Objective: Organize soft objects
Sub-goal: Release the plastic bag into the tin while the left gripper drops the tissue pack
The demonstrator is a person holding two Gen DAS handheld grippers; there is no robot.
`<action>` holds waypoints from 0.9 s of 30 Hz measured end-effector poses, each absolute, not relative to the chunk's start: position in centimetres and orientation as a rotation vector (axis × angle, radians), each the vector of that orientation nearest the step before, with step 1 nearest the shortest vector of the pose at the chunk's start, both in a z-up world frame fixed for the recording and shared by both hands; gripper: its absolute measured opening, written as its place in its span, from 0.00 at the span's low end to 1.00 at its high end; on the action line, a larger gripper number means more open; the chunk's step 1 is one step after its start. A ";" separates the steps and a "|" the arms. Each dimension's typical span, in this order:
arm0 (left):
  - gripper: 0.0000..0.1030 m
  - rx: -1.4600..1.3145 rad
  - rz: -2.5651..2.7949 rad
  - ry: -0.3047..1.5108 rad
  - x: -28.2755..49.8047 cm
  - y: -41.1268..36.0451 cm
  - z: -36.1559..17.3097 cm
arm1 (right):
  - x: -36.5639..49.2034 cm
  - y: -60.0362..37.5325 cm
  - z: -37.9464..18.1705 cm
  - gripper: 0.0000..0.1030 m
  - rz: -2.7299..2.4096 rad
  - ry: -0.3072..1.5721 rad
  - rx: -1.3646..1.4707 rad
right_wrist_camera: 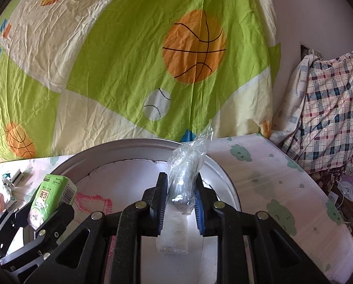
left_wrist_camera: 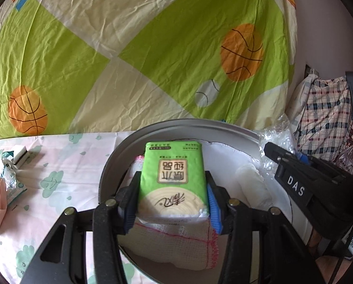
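The left gripper (left_wrist_camera: 173, 201) is clamped across the middle of the green tissue pack (left_wrist_camera: 173, 177), held above the round metal basin (left_wrist_camera: 115, 165); the right gripper (right_wrist_camera: 178, 201), nearly closed, pinches a crinkled clear plastic bag (right_wrist_camera: 188, 165) over the same basin's far side. The pack looks light and squashy with a slick wrapper, so its broad flanks give the surest hold, while the flimsy bag is best pinched at a bunched part. In the basin lie a red-stitched mesh cloth (left_wrist_camera: 176, 243) beneath the pack and a white roll (right_wrist_camera: 174, 239) below the bag.
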State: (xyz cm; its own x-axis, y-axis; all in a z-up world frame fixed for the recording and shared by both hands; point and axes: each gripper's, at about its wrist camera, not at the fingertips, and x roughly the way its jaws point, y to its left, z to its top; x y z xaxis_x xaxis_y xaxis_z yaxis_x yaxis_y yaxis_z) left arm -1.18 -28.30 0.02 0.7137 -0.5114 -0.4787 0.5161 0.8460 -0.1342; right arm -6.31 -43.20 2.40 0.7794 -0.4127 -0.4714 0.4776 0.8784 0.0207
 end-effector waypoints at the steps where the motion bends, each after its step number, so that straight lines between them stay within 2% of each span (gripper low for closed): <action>1: 0.47 0.006 -0.567 0.529 -1.1 -28.2 0.0 | -6.1 -43.1 2.2 0.22 -0.484 0.485 0.135; 22: 0.49 0.035 -0.512 0.565 -0.4 -28.5 -0.2 | -5.4 -43.1 1.7 0.23 -0.469 0.541 0.119; 23: 0.51 0.032 -0.515 0.557 -0.5 -28.4 -0.2 | -5.4 -43.1 1.7 0.24 -0.462 0.541 0.121; 24: 0.61 0.031 -0.520 0.543 -0.8 -28.3 -0.1 | -5.4 -43.1 1.7 0.25 -0.460 0.542 0.121; 25: 0.78 0.033 -0.517 0.524 -1.1 -28.3 0.1 | -5.4 -43.0 1.7 0.26 -0.461 0.544 0.118; 26: 0.81 0.039 -0.487 0.502 -1.5 -28.1 0.3 | -5.4 -42.9 1.7 0.27 -0.456 0.546 0.117; 27: 0.91 0.041 -0.448 0.481 -1.8 -27.9 0.4 | -5.3 -43.0 1.7 0.31 -0.449 0.550 0.118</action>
